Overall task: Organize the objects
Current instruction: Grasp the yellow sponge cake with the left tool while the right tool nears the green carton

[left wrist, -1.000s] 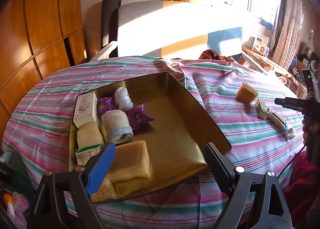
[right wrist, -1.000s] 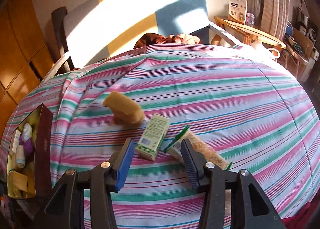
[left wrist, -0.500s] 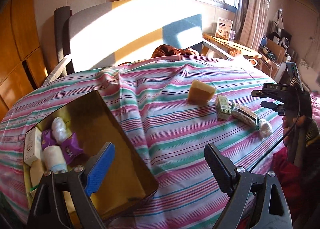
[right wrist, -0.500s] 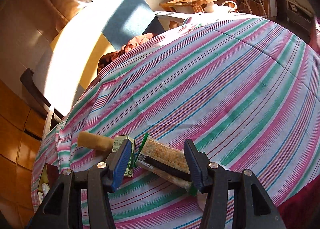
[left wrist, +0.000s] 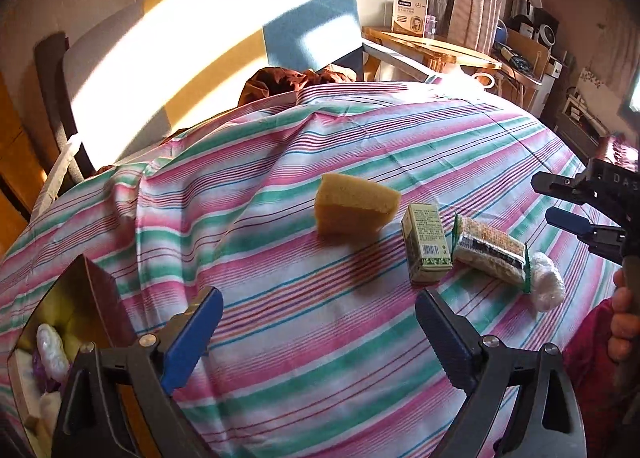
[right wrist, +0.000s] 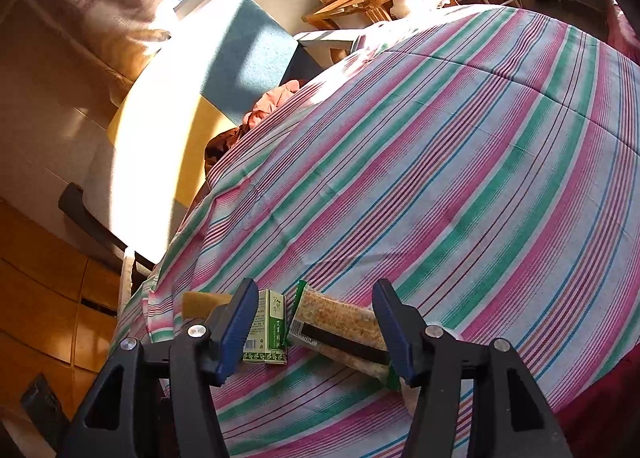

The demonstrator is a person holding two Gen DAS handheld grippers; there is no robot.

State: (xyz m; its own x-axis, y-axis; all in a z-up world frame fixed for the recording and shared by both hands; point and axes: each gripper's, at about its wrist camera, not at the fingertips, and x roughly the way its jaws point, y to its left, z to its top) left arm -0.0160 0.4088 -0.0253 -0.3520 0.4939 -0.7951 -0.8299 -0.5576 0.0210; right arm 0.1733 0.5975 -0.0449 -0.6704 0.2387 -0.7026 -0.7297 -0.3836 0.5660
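On the striped cloth lie a yellow sponge (left wrist: pixel 354 209), a small green box (left wrist: pixel 426 244), a clear snack packet (left wrist: pixel 490 252) and a white wrapped roll (left wrist: pixel 546 286). My left gripper (left wrist: pixel 318 332) is open and empty, short of these. My right gripper (right wrist: pixel 316 324) is open, its jaws either side of the snack packet (right wrist: pixel 340 328), with the green box (right wrist: pixel 268 334) by its left finger. It also shows at the right edge of the left wrist view (left wrist: pixel 576 209). The gold tin (left wrist: pixel 86 298) holding several items sits at lower left.
A cushioned bench (left wrist: pixel 200 57) stands behind the table. A wooden side table (left wrist: pixel 432 47) with a white carton is at the back right. Brown cloth (left wrist: pixel 296 79) lies at the table's far edge. Wooden cabinets (right wrist: pixel 44 298) are on the left.
My left gripper has swung right, away from the tin towards the loose items. My right gripper has tilted and closed in around the snack packet, jaws still open.
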